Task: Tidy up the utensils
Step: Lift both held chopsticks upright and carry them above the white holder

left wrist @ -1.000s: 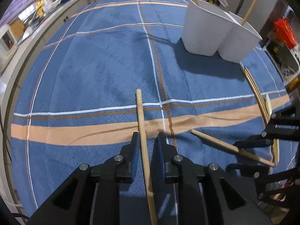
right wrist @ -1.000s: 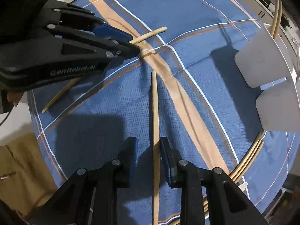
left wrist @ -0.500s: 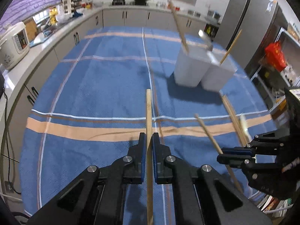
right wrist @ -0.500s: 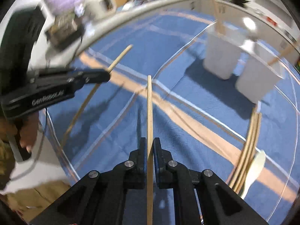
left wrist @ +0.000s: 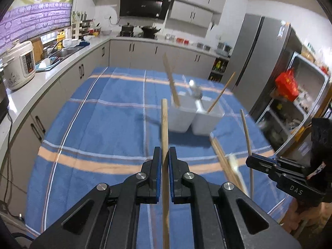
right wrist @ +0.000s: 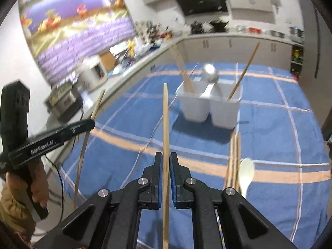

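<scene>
Left wrist view shows the left hand-held gripper [left wrist: 165,161] clamped tight on a wooden chopstick [left wrist: 164,128], its tip reaching toward the two white utensil bins [left wrist: 196,117] right of centre. The right hand-held gripper [right wrist: 165,167] likewise pinches a second chopstick [right wrist: 165,120]. More chopsticks [right wrist: 234,157] and a white spoon [right wrist: 245,173] lie on the blue-clothed desk [left wrist: 93,124]. I judge it best to tilt each stick steeply tip-down, centre it over the bin holding a chopstick, and release low.
</scene>
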Demonstrator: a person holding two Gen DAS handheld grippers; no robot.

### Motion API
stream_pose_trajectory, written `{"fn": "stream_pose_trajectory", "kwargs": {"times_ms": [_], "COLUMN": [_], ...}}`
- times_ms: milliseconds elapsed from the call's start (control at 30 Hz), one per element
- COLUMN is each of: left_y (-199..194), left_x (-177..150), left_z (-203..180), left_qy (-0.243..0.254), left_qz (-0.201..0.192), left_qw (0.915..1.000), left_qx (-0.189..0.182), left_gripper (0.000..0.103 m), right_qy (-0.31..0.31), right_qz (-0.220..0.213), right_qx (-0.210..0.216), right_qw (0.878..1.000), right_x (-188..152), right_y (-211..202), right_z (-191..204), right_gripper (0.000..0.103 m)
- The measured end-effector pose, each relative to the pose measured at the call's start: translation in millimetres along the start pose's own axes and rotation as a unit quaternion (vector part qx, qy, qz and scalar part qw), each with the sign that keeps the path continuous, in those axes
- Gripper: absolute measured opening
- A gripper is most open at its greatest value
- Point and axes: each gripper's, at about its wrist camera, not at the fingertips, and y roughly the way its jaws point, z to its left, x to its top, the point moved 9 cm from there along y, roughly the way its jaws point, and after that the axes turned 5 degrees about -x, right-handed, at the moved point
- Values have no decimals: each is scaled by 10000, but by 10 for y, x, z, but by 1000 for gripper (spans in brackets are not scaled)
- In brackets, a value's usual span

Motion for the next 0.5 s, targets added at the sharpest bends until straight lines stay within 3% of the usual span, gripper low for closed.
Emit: {"fn": "stream_pose_trajectory", "kwargs": {"times_ms": [233, 500], "left_y": [56, 378], "left_x": [675, 1655], "left_z": [-190, -534], "left_qy": [-217, 146], "left_qz": [-457, -1236], "left_qw": [9977, 9904], "left_qx": [-458, -597], "left_gripper": [6, 6], "right_qy": [408, 769], "right_qz": [-726, -1617], "right_qx": [-274, -611], "right_qw": [9961, 9819], "right_x": [675, 1645], "right_y": [-183, -123], "right_z": [-156, -452], "right_gripper": [7, 7]}}
